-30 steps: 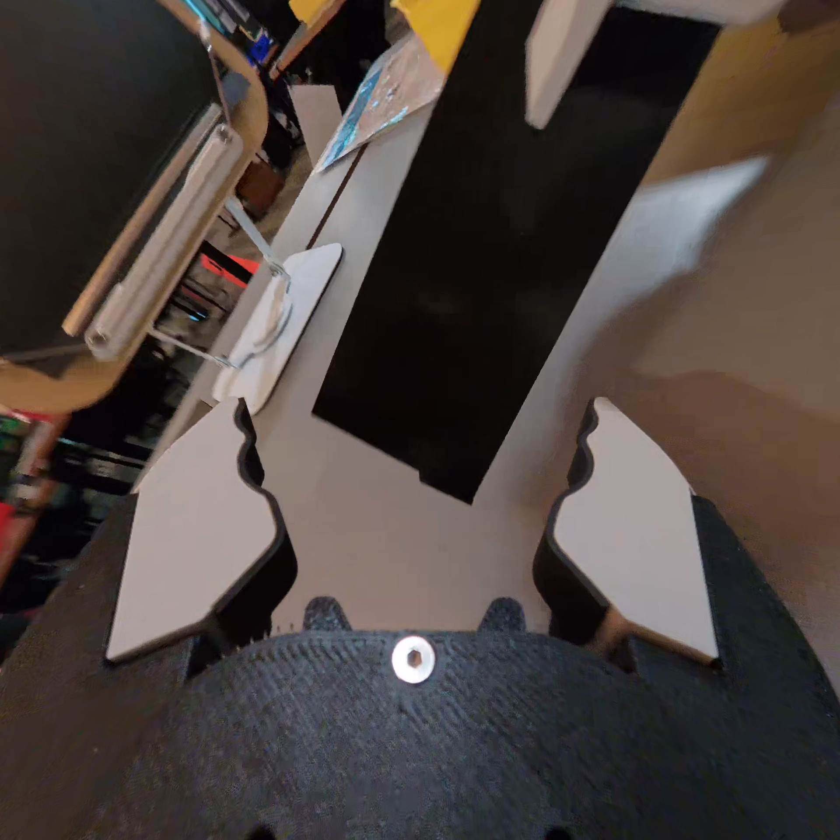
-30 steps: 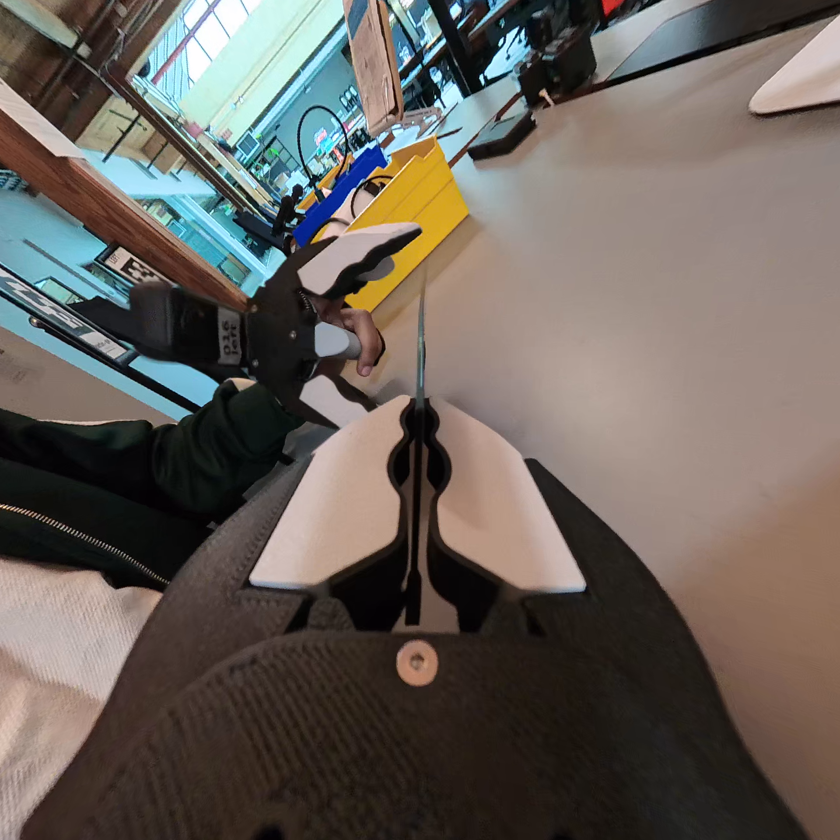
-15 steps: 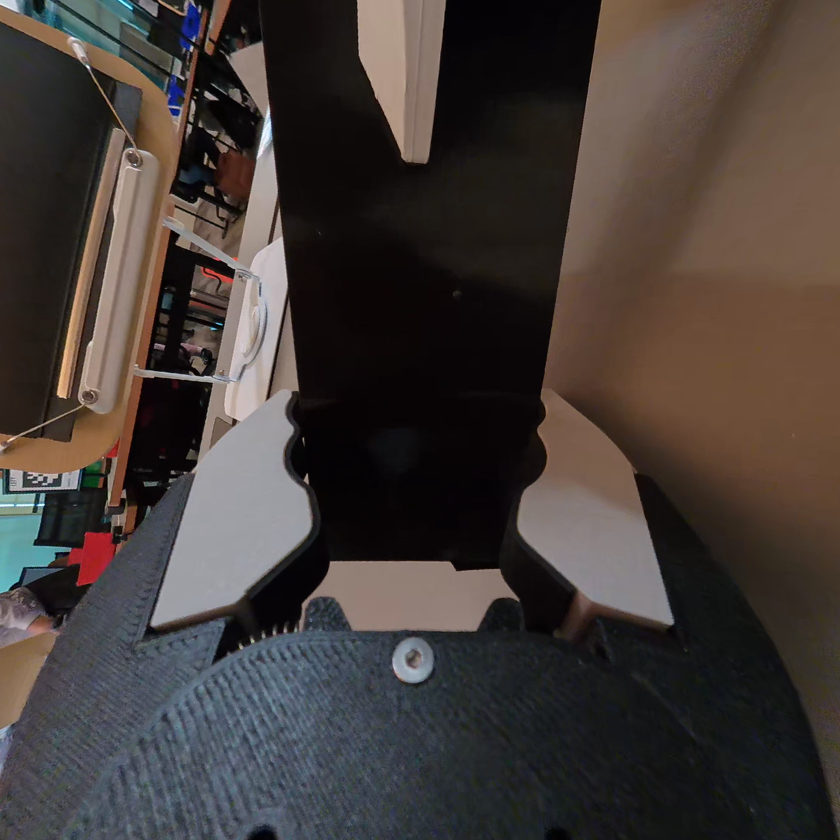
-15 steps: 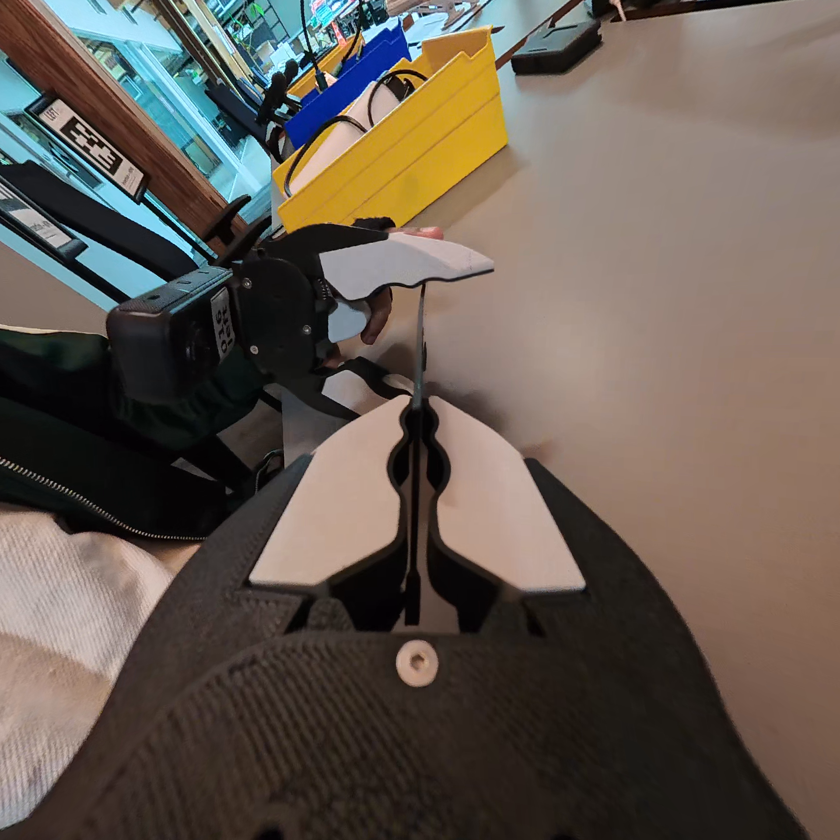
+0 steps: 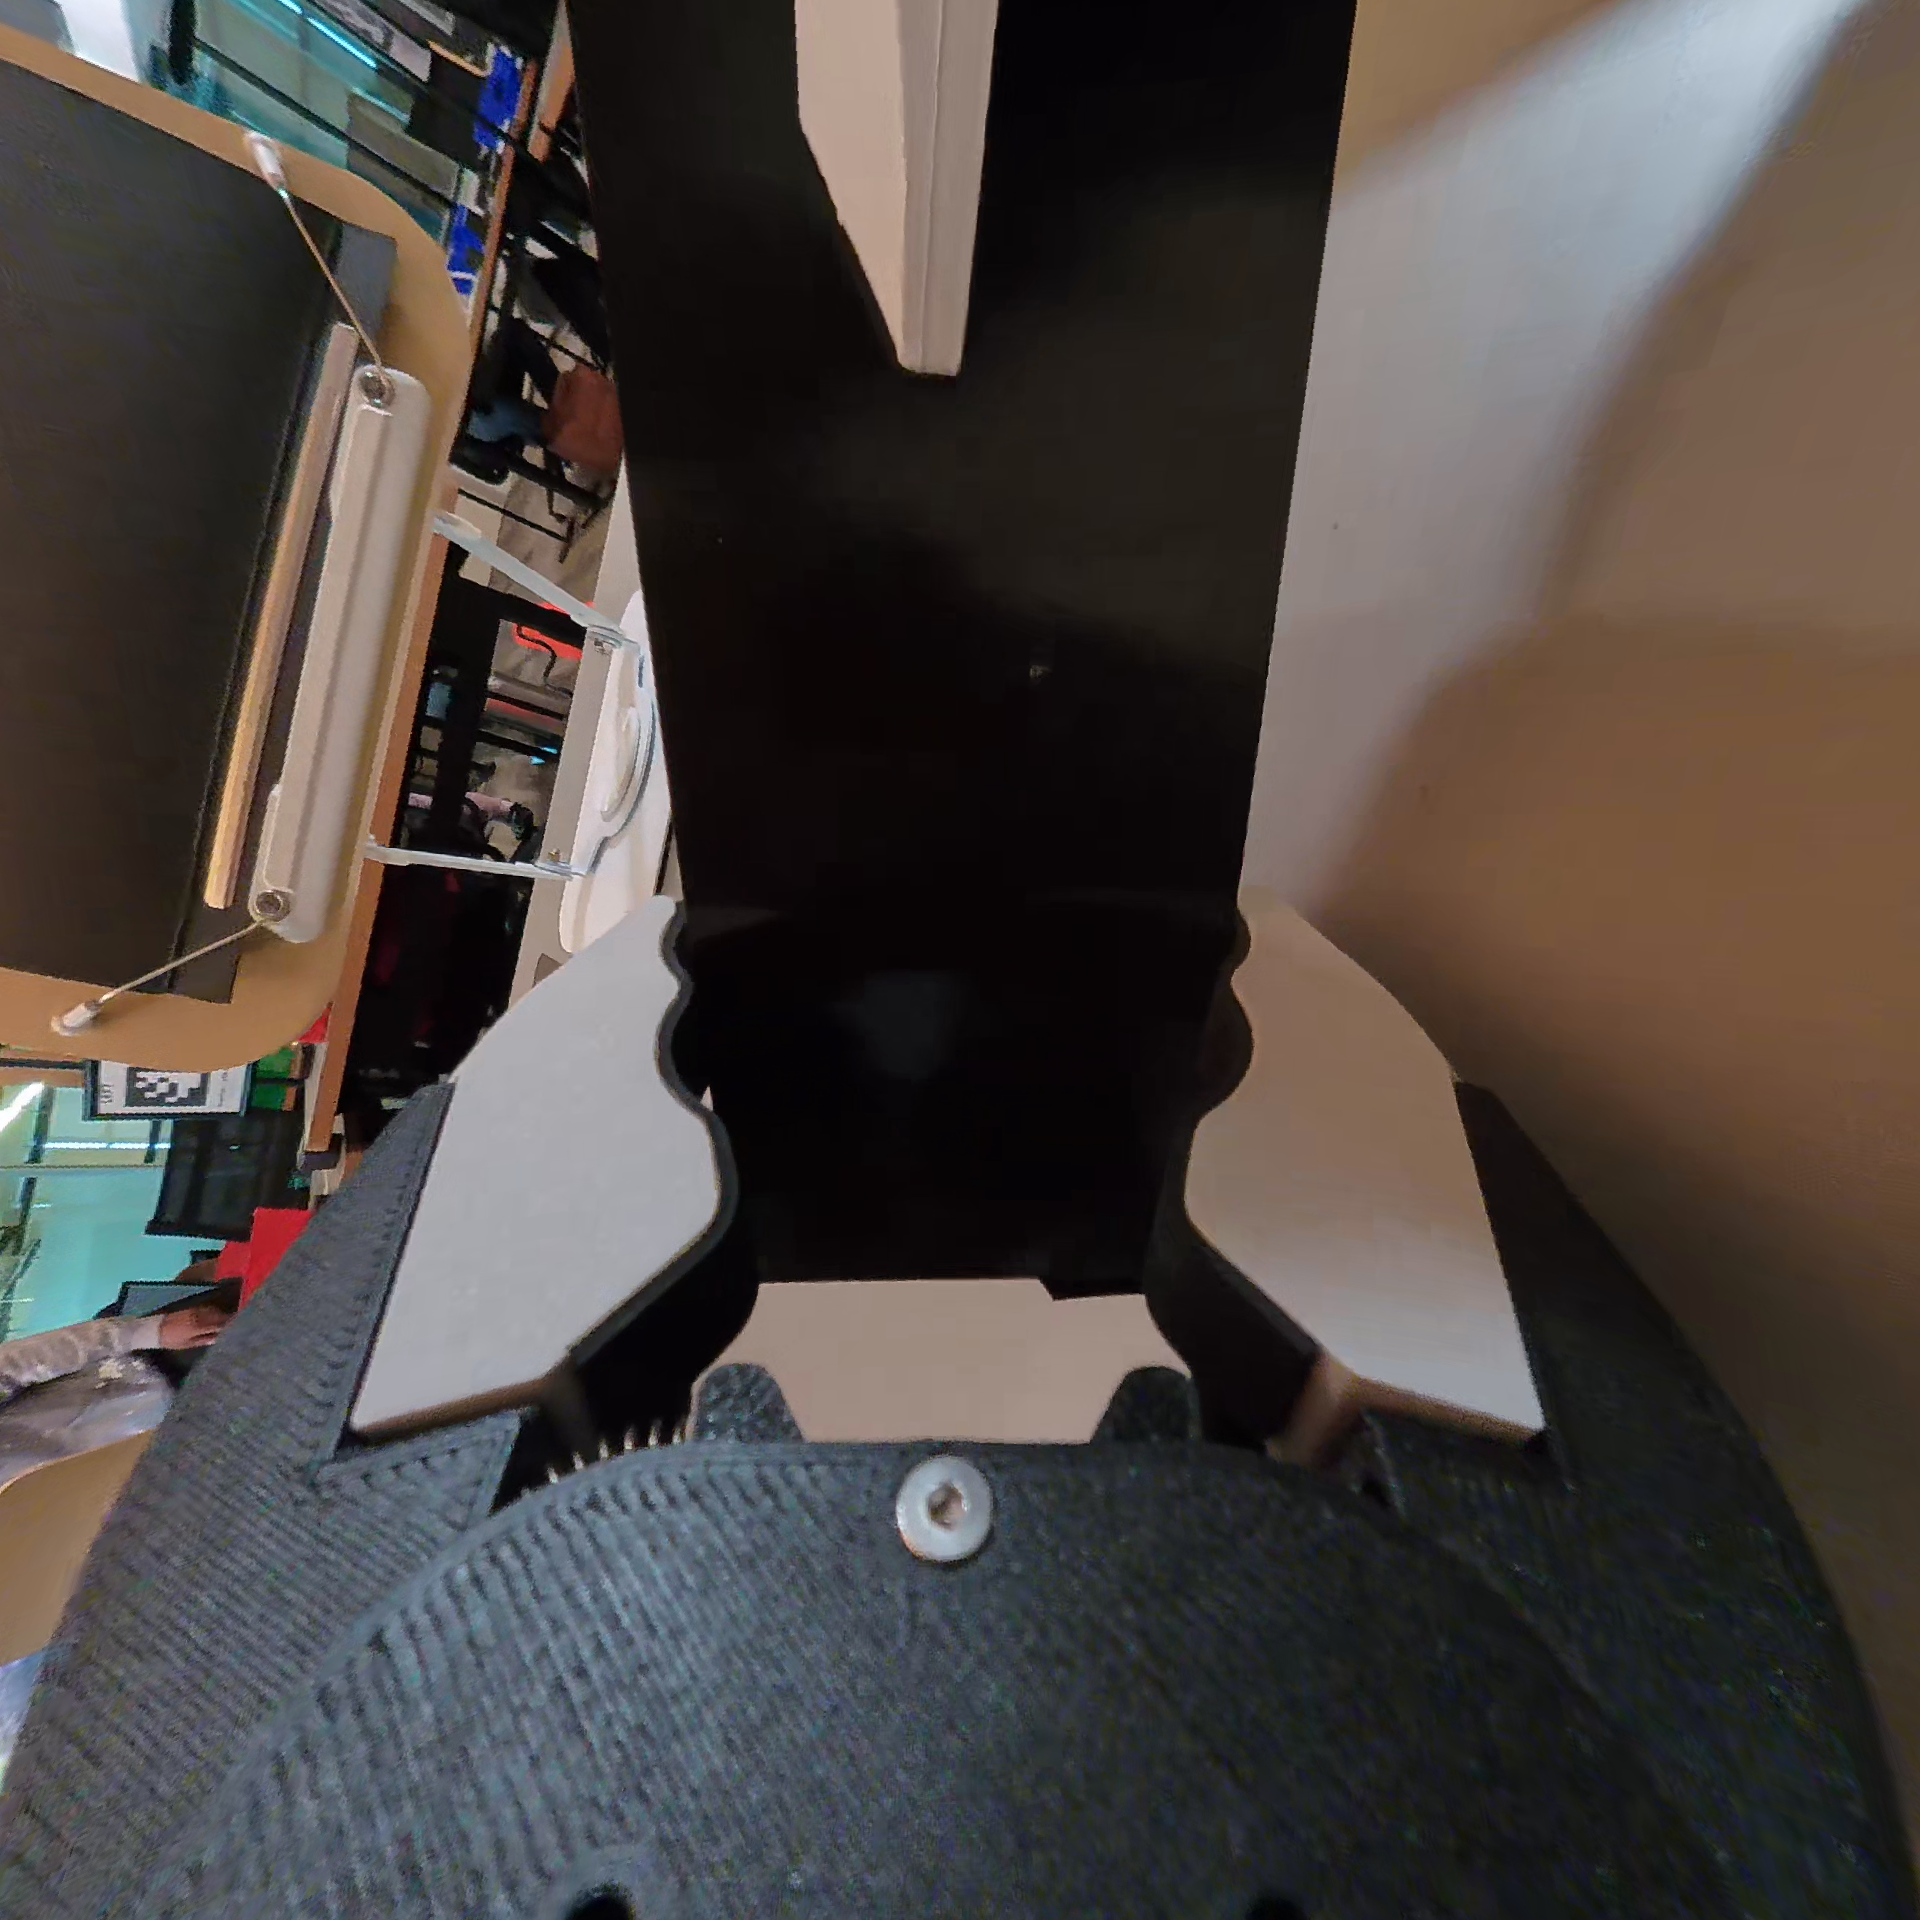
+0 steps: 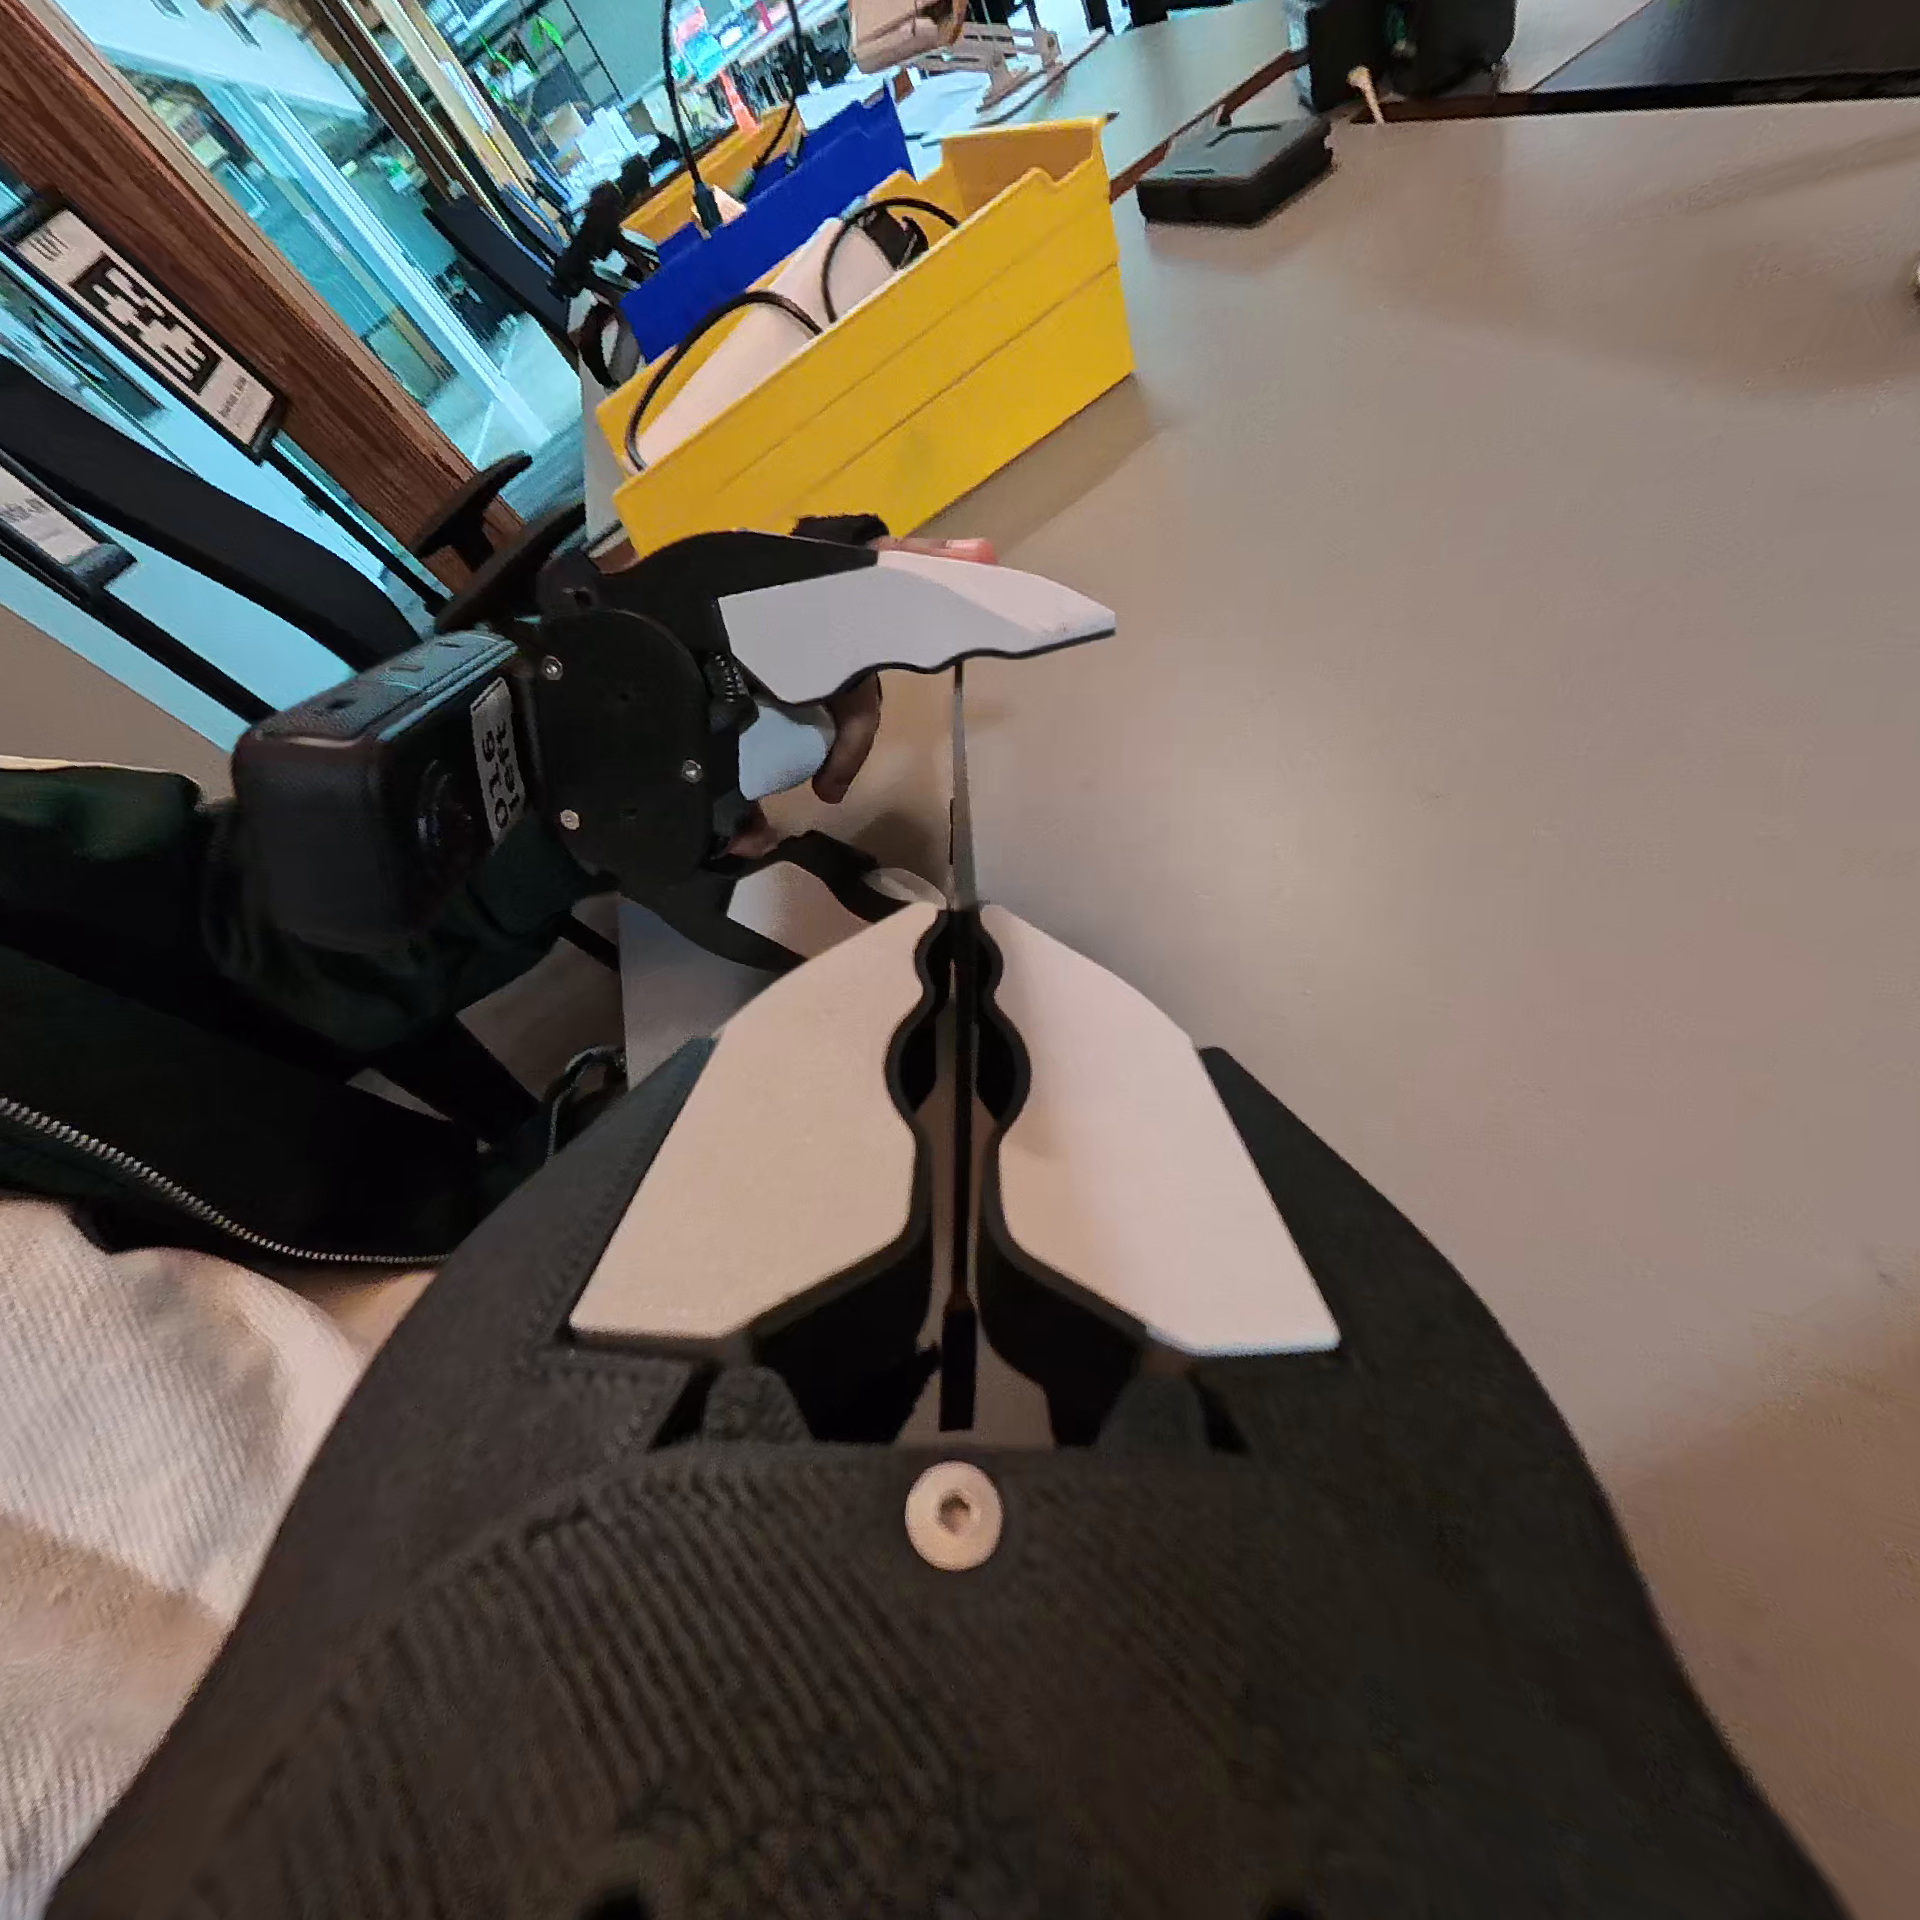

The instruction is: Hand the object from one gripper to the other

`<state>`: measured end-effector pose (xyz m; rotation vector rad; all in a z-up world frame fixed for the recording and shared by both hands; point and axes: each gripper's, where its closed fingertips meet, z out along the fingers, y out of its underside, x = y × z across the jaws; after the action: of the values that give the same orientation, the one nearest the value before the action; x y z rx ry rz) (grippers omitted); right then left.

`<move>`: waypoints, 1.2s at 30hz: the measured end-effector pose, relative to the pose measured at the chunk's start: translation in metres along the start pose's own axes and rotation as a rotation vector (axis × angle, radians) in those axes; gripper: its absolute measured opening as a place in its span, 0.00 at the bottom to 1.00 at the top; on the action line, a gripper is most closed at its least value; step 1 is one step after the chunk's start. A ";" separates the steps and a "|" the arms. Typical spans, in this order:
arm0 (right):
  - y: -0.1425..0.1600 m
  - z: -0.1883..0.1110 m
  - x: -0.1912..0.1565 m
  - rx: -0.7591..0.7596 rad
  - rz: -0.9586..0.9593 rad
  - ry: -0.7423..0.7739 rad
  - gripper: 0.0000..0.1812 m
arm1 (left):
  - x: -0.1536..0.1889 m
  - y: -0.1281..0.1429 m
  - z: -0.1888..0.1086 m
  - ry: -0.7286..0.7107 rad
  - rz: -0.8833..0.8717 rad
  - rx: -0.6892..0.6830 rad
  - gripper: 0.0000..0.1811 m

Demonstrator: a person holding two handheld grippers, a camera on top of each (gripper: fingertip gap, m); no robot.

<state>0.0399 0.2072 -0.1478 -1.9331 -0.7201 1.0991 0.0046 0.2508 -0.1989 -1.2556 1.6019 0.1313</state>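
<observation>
Your right gripper (image 6: pixel 961 920) had its fingers pinched on a thin black sheet (image 5: pixel 956 644), seen edge-on in the right wrist view. Your left gripper (image 5: pixel 956 1039) had its fingers spread wide around the sheet's free end, one at each long edge; whether they touched it could not be told. The sheet hung above the grey worktop (image 6: pixel 1455 623), clear of it. Beyond the sheet, a yellow bin (image 6: pixel 904 364) stood on the worktop.
</observation>
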 end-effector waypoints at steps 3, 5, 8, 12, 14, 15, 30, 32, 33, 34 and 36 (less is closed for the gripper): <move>0.003 0.003 0.001 -0.024 -0.012 0.031 0.01 | 0.003 0.007 0.002 -0.012 0.075 -0.043 0.53; 0.002 0.003 0.002 -0.028 -0.013 0.050 0.01 | 0.001 0.007 0.001 -0.044 0.123 -0.048 0.52; 0.002 0.003 0.002 -0.027 -0.017 0.053 0.01 | 0.001 0.006 0.001 -0.043 0.121 -0.057 0.52; -0.001 0.002 -0.001 -0.014 -0.038 0.046 0.01 | -0.001 0.004 -0.001 -0.056 0.121 -0.055 0.51; -0.005 0.000 -0.004 0.012 -0.052 0.041 0.01 | -0.006 0.001 -0.004 -0.077 0.113 -0.046 0.51; -0.008 -0.001 -0.005 0.029 -0.064 0.040 0.01 | -0.008 0.000 -0.005 -0.086 0.106 -0.041 0.51; -0.079 -0.056 -0.018 0.573 -0.181 0.022 0.40 | -0.041 -0.013 -0.022 0.030 -0.521 0.184 0.50; -0.077 -0.056 -0.013 0.575 -0.166 0.020 0.41 | -0.046 -0.024 -0.029 0.140 -0.735 0.311 0.50; -0.074 -0.054 -0.010 0.563 -0.155 0.019 0.41 | -0.047 -0.030 -0.033 0.207 -0.825 0.383 0.50; -0.071 -0.051 -0.007 0.551 -0.147 0.020 0.41 | -0.046 -0.040 -0.040 0.290 -0.891 0.472 0.50; -0.065 -0.045 -0.005 0.527 -0.138 0.018 0.42 | -0.040 -0.057 -0.052 0.455 -0.966 0.617 0.50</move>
<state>0.0709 0.2227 -0.0766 -1.4229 -0.4825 1.0561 0.0101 0.2188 -0.1182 -1.4548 1.0732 -1.2248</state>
